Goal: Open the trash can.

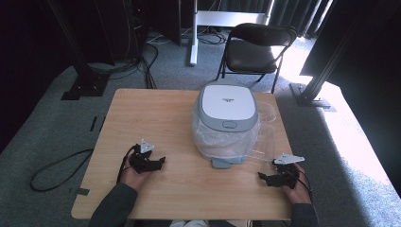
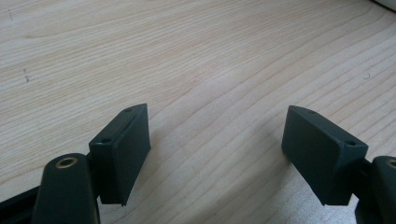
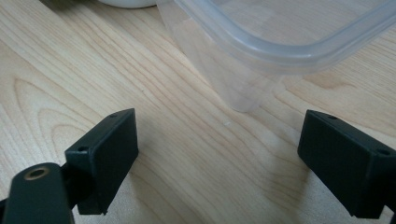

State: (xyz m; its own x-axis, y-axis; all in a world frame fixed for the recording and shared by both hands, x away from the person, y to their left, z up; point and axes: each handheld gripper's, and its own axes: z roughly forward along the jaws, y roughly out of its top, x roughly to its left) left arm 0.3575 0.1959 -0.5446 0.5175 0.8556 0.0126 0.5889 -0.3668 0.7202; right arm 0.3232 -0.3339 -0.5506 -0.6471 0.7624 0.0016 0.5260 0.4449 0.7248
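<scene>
A white and grey lidded appliance (image 1: 226,105) stands in a clear plastic bag at the middle of the wooden table (image 1: 156,118). A clear plastic container (image 1: 267,135) sits against its right side. My left gripper (image 1: 158,161) rests near the table's front left, open, with bare wood between its jaws (image 2: 217,116). My right gripper (image 1: 264,178) lies at the front right, open and holding nothing (image 3: 219,116). In the right gripper view the clear container (image 3: 280,46) stands just beyond the jaws, apart from them.
A black folding chair (image 1: 253,47) stands behind the table. Black frame posts (image 1: 80,61) rise at both back corners. A cable (image 1: 56,168) loops on the carpet to the left. Bare wood lies between the two grippers.
</scene>
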